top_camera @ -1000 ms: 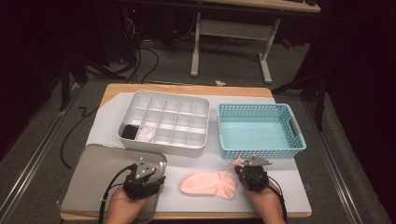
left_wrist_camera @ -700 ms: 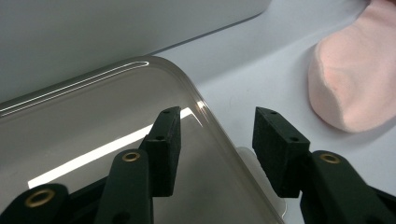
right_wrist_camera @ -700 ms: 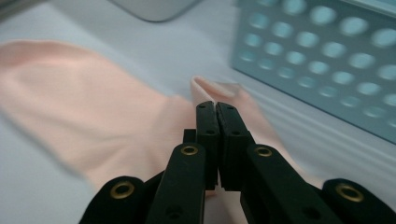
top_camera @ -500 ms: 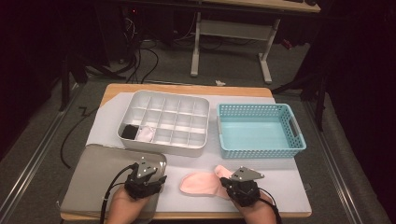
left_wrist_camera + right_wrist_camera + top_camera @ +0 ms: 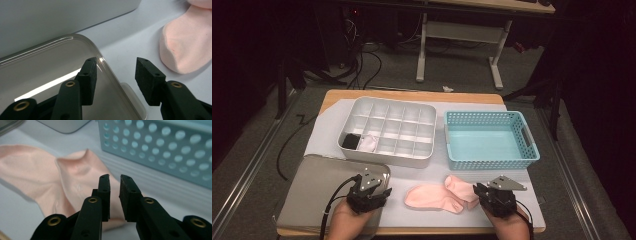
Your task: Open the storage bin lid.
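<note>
Near the front edge of the table (image 5: 522,111), the pink sock (image 5: 439,196) lies partly folded over itself, in front of the teal basket (image 5: 490,138). The right gripper (image 5: 114,180) hangs just above the sock's right end, its jaws having just parted slightly with nothing between them. The left gripper (image 5: 115,67) stands open and empty over the corner of the grey tray (image 5: 319,180).

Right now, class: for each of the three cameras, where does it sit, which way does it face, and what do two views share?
High view: above the table's near edge, facing forward and down; both hands, left gripper, right gripper.
Left gripper view: on that gripper, along open jaws over the metal tray.
Right gripper view: along its jaws, which have just been opening, nothing between them, toward the blue basket.
Shared: the pink sock shows in all three.
</note>
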Available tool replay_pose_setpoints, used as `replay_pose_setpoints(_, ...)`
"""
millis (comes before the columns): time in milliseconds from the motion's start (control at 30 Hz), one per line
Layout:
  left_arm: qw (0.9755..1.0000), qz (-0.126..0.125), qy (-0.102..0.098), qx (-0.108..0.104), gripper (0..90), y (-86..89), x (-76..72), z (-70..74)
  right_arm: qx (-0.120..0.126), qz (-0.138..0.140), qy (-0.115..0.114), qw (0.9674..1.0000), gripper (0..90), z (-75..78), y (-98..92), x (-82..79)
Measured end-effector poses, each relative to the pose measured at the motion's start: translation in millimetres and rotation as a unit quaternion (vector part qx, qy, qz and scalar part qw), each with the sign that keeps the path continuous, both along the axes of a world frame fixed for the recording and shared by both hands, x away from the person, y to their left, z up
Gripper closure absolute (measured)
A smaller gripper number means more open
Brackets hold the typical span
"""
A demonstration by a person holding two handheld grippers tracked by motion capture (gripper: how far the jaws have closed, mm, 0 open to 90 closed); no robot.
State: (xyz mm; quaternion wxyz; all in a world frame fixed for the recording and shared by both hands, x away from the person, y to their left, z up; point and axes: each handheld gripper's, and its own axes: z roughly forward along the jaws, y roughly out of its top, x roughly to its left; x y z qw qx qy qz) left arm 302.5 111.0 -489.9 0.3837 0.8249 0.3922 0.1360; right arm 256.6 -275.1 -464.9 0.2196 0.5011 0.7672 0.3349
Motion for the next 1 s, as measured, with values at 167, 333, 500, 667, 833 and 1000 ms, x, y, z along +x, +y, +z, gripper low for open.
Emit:
replay_pose_setpoints(167, 1.0000, -0.005, -0.001, 0.005, 52.4, -2.1, 1.9, 1.6, 0.018, 0.007, 0.019, 0.9996, 65.5, -9.4, 2.9, -15.6)
replay_pose_setpoints(333, 0.9999, -0.011, -0.004, 0.011, 52.4, -3.4, 2.4, 5.1, -0.005, 0.026, 0.029, 0.9992, 56.1, -19.0, 19.9, -18.0)
replay_pose_setpoints(500, 0.9998, -0.011, -0.003, 0.013, 52.4, -2.1, 2.7, 5.5, -0.032, 0.014, 0.024, 0.9991, 84.9, -26.0, 19.6, -9.1)
replay_pose_setpoints(667, 0.9999, -0.009, -0.004, 0.011, 52.5, -1.0, 3.7, 5.4, -0.029, 0.004, -0.007, 0.9995, 86.0, -2.5, 13.0, -7.8)
replay_pose_setpoints(833, 0.9999, -0.010, -0.005, 0.008, 52.6, -2.0, 2.9, 5.3, -0.014, 0.013, -0.035, 0.9992, 86.0, 21.7, 13.3, -9.2)
replay_pose_setpoints(1000, 0.9999, -0.011, -0.006, 0.007, 52.5, -1.5, 1.9, 6.8, 0.007, 0.048, -0.041, 0.9980, 86.0, 30.7, 31.4, -7.5)
